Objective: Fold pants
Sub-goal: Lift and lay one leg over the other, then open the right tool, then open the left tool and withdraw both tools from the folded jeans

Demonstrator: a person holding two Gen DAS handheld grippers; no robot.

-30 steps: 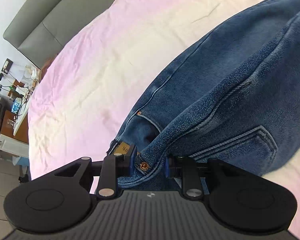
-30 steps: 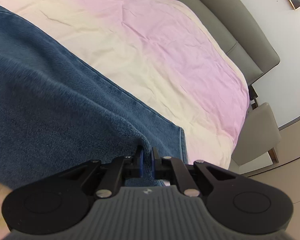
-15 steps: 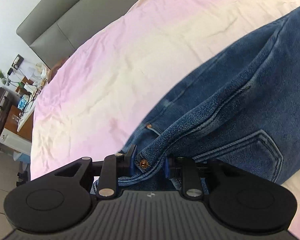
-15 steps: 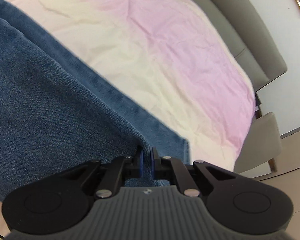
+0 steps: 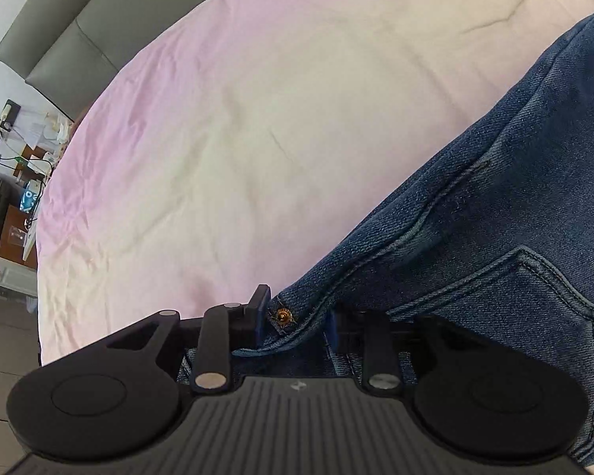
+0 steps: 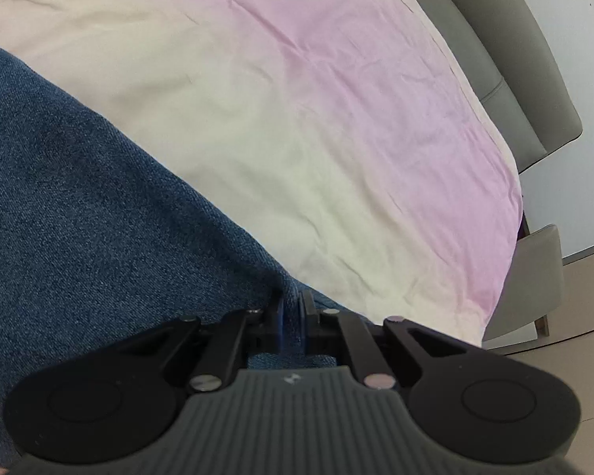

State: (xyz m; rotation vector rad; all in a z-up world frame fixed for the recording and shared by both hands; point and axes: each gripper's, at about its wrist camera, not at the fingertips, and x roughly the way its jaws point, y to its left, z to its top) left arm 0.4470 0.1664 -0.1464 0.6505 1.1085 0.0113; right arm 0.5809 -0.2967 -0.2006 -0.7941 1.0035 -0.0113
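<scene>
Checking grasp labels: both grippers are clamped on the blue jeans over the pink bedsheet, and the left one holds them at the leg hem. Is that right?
Not quite. The left gripper clamps the jeans at the waistband, beside the copper rivet and back pocket, as the left wrist view shows. The right gripper is clamped too, over the pink bedsheet.

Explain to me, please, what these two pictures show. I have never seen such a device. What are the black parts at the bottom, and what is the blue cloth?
A person holds one hand tool in each hand; each has two fingers and a camera that looks along them. The black parts are these tools. In the left view, the left gripper clamps the waistband of the jeans, near a copper rivet and a back pocket. In the right view, the right gripper pinches another part of the jeans. Beneath lies a bed sheet, pink and cream.
</scene>
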